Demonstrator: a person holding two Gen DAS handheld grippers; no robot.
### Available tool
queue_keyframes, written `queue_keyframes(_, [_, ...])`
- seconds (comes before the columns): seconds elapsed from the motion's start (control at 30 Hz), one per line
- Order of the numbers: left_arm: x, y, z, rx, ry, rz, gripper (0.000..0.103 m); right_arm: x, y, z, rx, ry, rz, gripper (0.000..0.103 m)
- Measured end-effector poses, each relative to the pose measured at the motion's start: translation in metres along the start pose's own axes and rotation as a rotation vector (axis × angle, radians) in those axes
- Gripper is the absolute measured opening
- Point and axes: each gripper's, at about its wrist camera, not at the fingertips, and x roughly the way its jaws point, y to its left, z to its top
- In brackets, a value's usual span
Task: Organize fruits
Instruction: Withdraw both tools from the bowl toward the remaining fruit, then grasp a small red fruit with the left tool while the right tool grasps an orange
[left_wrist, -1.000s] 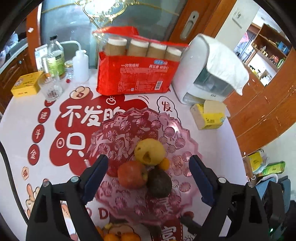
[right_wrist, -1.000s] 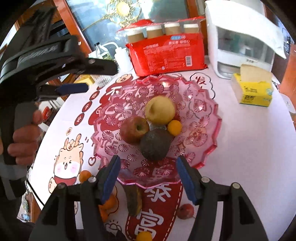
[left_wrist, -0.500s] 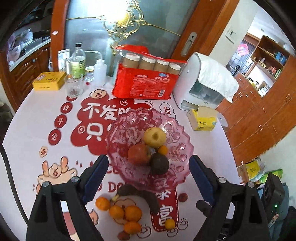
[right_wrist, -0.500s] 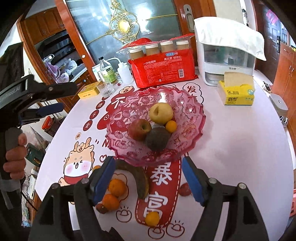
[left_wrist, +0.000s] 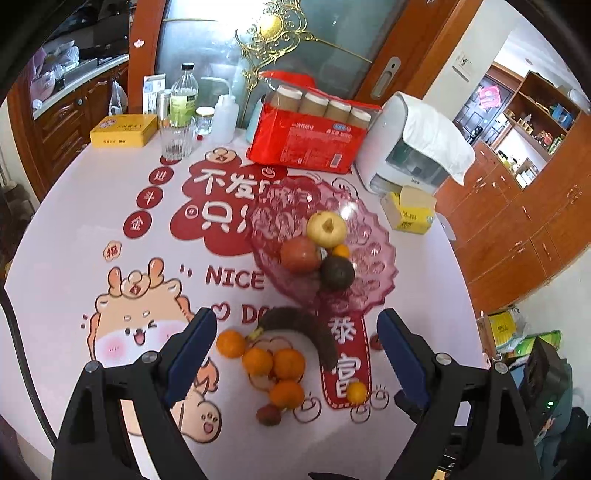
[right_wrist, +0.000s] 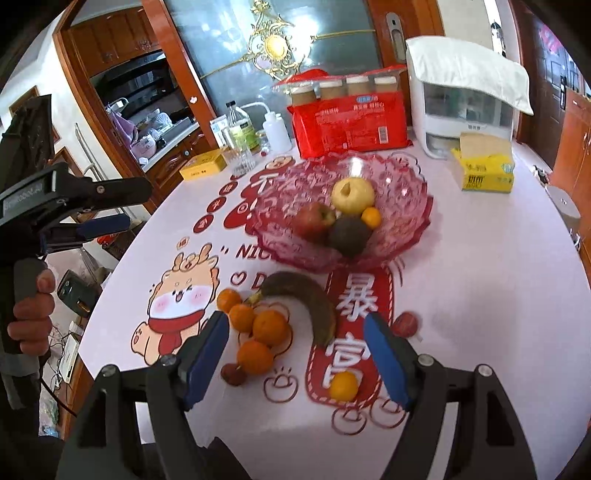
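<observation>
Banana (right_wrist: 310, 302) is seen mid-frame, just beyond the right gripper (right_wrist: 295, 363), arching from upper left to lower right; both the right and the left gripper (left_wrist: 297, 356) are spread, empty.

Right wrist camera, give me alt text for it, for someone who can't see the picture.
The open right gripper hovers empty above loose fruit on a printed table: a dark overripe banana, several oranges and two small red fruits. Behind them a pink glass bowl holds a yellow apple, a red apple, an avocado and a small orange.
</observation>
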Motion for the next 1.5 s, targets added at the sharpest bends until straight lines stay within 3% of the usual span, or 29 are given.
queue_keyframes(0.3, [0.01, 0.016, -0.028, 0.066, 0.086, 0.0, 0.087, 0.016, 0.019, -0.04, 0.036, 0.046, -0.072, 0.076])
queue_keyframes(0.6, [0.053, 0.021, -0.058, 0.185, 0.229, 0.052, 0.087, 0.035, 0.017, -0.078, 0.141, 0.066, -0.154, 0.076])
queue_keyframes(1.1, [0.117, 0.021, -0.094, 0.331, 0.459, 0.023, 0.086, 0.06, 0.001, -0.106, 0.207, -0.001, -0.272, 0.076])
queue_keyframes(1.33, [0.138, 0.011, -0.107, 0.368, 0.539, 0.0, 0.075, 0.07, -0.005, -0.102, 0.198, -0.032, -0.305, 0.075])
queue_keyframes(1.5, [0.152, 0.01, -0.112, 0.365, 0.584, -0.014, 0.065, 0.082, -0.01, -0.098, 0.188, -0.014, -0.32, 0.061])
